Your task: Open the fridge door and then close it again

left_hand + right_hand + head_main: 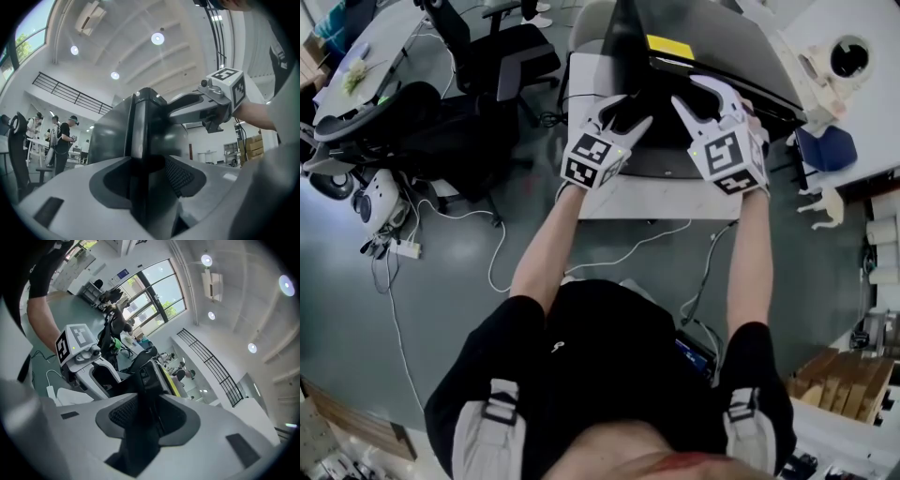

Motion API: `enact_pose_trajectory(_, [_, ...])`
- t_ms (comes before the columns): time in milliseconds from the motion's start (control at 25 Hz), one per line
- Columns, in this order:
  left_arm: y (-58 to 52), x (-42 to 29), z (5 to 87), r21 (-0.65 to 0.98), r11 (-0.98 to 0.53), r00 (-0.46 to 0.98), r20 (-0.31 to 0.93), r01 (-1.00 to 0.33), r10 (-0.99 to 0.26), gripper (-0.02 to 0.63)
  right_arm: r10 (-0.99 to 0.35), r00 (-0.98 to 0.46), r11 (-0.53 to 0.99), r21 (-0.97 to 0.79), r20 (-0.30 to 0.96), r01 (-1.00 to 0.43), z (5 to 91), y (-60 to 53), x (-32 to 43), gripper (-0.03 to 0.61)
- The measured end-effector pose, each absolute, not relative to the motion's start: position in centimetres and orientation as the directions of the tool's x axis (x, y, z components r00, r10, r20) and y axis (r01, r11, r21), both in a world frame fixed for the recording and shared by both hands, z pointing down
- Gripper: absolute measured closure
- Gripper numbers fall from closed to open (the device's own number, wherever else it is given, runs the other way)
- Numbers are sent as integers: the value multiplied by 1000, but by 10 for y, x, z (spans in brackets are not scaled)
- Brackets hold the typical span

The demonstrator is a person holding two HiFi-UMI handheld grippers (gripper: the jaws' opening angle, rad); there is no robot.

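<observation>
- One dark grey fridge [722, 37] stands in the middle, on a white desk [656, 199], right in front of the person.
- Its top is flat and smooth, with a yellow label [669, 46] near the front.
- Its door [140, 140] looks black and shiny, with a thin, straight edge.
- Both tools are up at that door edge, side by side and near each other.
- The left tool [626, 111] is wide open. The door edge stands between its two jaws, and the pads do not squeeze it.
- The right tool [705, 94] is wide open too, with the same dark edge between its jaws and nothing held.
- A bare arm reaches out behind each tool.
- Farther out, a black chair [502, 52] sits on the grey floor [441, 319], and white cables [497, 253] lie there too.
- Some people [61, 136] stand far off in the big room.
</observation>
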State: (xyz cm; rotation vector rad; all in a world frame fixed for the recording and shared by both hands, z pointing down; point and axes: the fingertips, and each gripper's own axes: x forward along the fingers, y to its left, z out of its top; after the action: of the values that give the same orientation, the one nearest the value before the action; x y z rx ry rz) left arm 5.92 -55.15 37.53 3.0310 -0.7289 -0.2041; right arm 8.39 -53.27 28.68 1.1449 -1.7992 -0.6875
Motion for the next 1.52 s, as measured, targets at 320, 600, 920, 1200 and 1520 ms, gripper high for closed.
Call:
enact_pose_trajectory(320, [-549,58,375,68,-879,875,-82,-472,-477,402,-892,-211,452,796,400,-403,285,-528,83,461])
enact_pose_trajectory(600, [-546,55,372,92,-848,846,-77,-521,-528,402,-891,-202,453,810,406,-372,284,-524,81,468])
enact_pose_trajectory(920, [-469,45,372,66,-846,837,-126,-529,-533,414,-865,-310,491,795,395,-357,285,-460,80,460])
enact_pose_trajectory(1200, [-374,59,374,24,-828,824,-90,-560,-559,414,-825,-414,518,809,385,-279,287,-379,97,457])
enact_pose_trajectory(1520, [-262,97,378,-17,-779,778,-72,-627,-625,414,-787,-503,508,838,356,-201,290,-282,133,454])
